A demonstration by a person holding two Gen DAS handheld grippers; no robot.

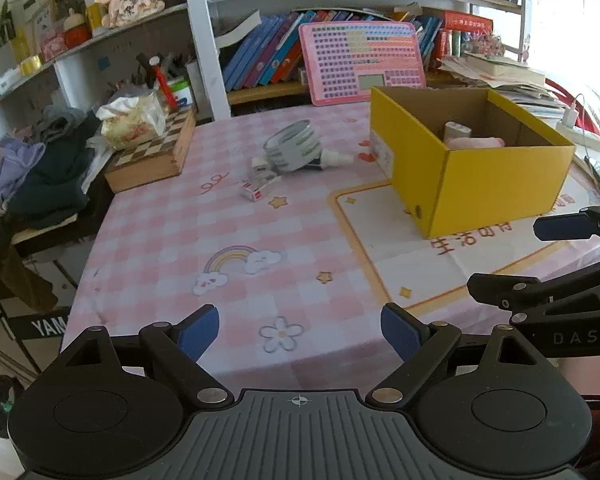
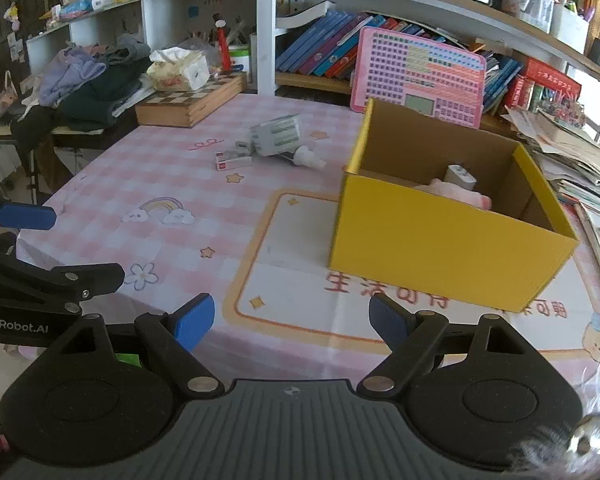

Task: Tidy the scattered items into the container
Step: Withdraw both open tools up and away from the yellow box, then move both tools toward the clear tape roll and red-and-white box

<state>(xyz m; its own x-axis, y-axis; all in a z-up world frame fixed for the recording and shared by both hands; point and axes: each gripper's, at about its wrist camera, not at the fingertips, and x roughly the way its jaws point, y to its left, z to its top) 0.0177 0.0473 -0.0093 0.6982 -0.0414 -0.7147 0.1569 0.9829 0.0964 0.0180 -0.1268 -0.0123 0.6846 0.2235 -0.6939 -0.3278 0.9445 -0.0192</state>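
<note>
Tabletop (image 1: 160, 248) under a pink checked cloth with rainbow, star and flower prints; left claw (image 1: 300, 334) released, blue pads spread wide over the near edge, nothing between them; right claw (image 2: 290, 320) likewise released and empty, low over the cream panel with red characters. Yellow cardboard box (image 1: 480, 184), open-topped, on that panel at the right side; inside, a pink soft item (image 2: 456, 192) and a pale cylindrical piece (image 2: 458, 174) against the far wall. Scattered items lie in a cluster mid-tabletop, left of the box and well apart from both claws: grey-and-white striped roll (image 1: 294, 148) lying tilted, white nozzle bottle (image 1: 336, 158) touching its right side with the tip toward the box, small red-and-white carton (image 1: 258, 190) just in front. Surroundings: wooden chessboard case (image 1: 152, 152) at the far left corner carrying a tissue pack (image 1: 132, 120), heaped clothes (image 1: 28, 176) beyond the left edge, pink keyboard toy (image 1: 364, 60) leaning on shelved books behind the box, loose papers (image 2: 572, 160) stacked to the right
</note>
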